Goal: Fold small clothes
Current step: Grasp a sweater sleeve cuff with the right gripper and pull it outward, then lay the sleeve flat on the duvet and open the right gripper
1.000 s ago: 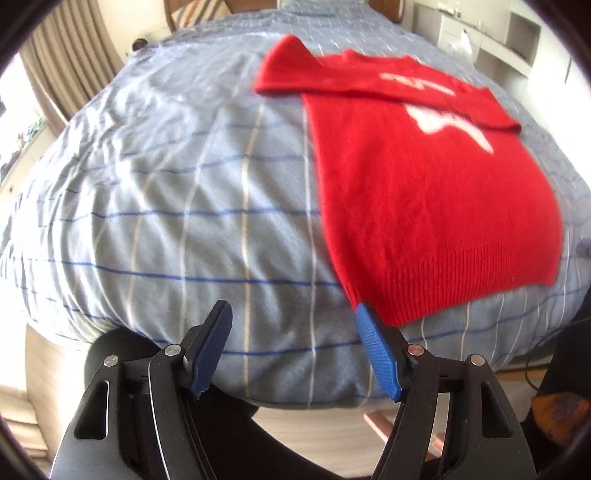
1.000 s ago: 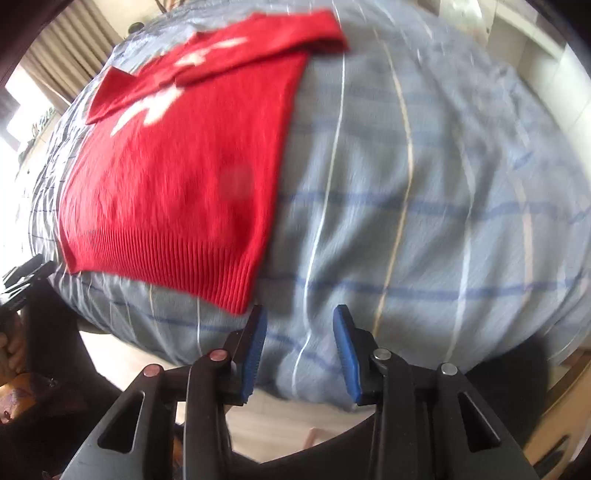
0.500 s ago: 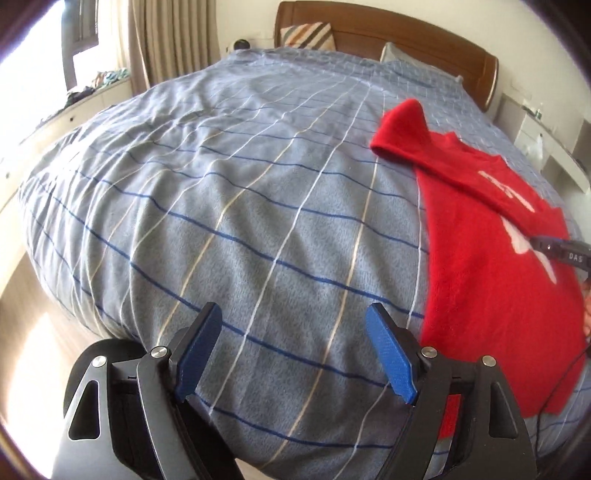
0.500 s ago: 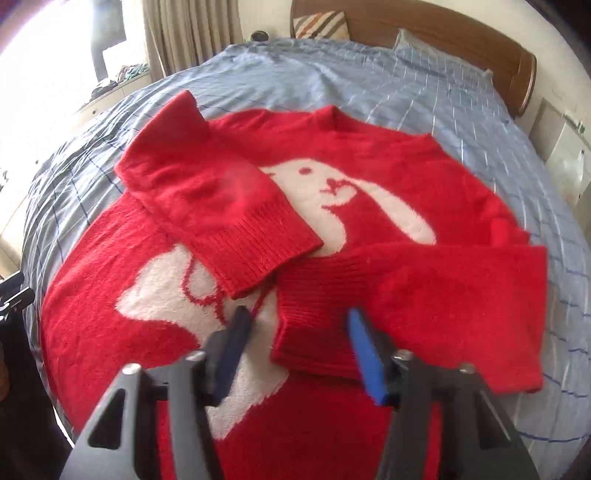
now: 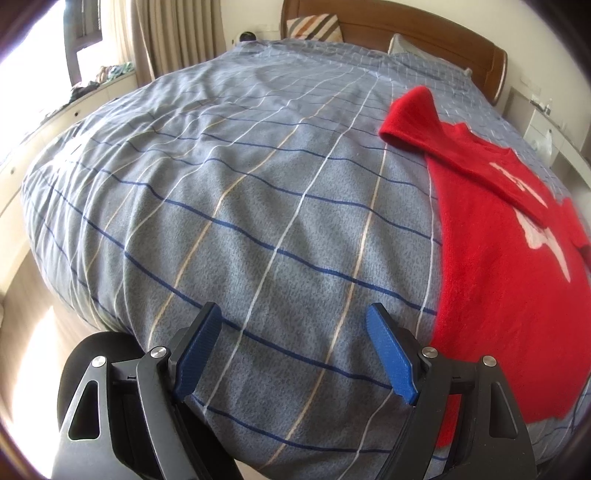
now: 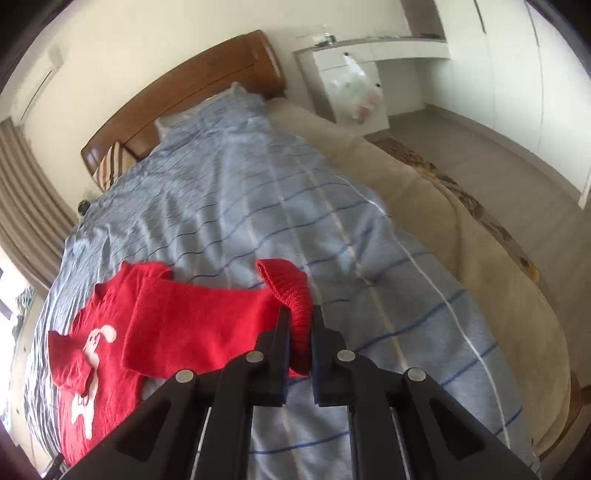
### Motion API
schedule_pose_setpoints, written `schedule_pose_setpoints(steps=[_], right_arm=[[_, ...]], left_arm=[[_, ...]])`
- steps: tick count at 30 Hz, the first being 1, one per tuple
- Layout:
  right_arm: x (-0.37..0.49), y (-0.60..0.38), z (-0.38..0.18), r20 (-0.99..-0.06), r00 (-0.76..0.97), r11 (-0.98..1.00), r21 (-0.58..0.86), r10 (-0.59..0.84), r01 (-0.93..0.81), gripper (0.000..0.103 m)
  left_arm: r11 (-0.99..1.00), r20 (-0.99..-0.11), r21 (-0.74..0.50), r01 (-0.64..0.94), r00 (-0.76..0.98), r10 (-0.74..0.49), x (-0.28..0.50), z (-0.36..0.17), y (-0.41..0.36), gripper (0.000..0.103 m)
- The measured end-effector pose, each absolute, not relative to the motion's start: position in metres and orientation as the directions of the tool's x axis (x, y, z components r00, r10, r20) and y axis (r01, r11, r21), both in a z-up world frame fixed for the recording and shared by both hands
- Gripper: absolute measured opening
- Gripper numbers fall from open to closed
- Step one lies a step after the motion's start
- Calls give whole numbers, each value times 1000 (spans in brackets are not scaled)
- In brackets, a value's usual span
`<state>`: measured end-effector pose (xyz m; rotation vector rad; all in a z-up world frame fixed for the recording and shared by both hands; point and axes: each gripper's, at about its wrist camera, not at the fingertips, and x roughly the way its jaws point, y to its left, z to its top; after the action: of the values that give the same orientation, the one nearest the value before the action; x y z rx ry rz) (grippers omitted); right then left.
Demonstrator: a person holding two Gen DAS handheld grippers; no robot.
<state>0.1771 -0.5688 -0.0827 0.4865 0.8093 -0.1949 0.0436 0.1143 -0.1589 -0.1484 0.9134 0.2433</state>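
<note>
My right hand-held gripper [image 6: 300, 332] clamps the sweater [image 6: 192, 325] cuff, left hand-held gripper [image 5: 293, 354] wide and empty; folding remains unfinished.

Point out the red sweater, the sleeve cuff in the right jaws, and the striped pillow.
red sweater [image 5: 491, 295], left wrist view, on its body.
sleeve cuff [image 6: 295, 295], right wrist view, on the ribbed knit above the jaws.
striped pillow [image 5: 314, 26], left wrist view, on its face.

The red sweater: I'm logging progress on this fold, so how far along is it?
Early. Done: the red sweater lies flat on the bed with one sleeve folded across the chest. In hand: the right gripper is shut on the other sleeve's cuff. Left: laying that sleeve down and folding the body; the left gripper is open and empty.
</note>
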Motion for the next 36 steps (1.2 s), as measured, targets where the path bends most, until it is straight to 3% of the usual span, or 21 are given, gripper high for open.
schedule_pose_setpoints(steps=[7, 11, 15, 17, 18, 23, 27, 36], right_arm=[[138, -626, -131, -738, 674, 687, 475, -29, 550, 8], [125, -628, -126, -711, 703, 653, 523, -20, 548, 10], [140, -622, -127, -706, 706, 689, 538, 53, 486, 28], [144, -619, -128, -720, 693, 702, 514, 40, 493, 18], [142, -618, -125, -731, 682, 711, 479, -1, 515, 4], [107, -617, -117, -695, 717, 603, 547, -60, 581, 4], [90, -631, -147, -719, 693, 506, 578, -53, 640, 2], [95, -633, -157, -729, 681, 563, 534, -72, 631, 0]], left_arm=[[954, -802, -10, -301, 572, 172, 44, -161, 119, 82], [951, -805, -14, -308, 568, 172, 44, -162, 121, 82], [955, -803, 8, -298, 567, 183, 46, -164, 117, 82], [956, -802, 9, -293, 569, 182, 45, -163, 116, 82], [956, -802, 7, -293, 569, 180, 45, -163, 117, 82], [955, -805, 5, -295, 566, 179, 45, -164, 118, 82], [957, -799, 52, -284, 563, 211, 47, -166, 111, 82], [956, -798, 74, -284, 557, 227, 48, -168, 110, 83]])
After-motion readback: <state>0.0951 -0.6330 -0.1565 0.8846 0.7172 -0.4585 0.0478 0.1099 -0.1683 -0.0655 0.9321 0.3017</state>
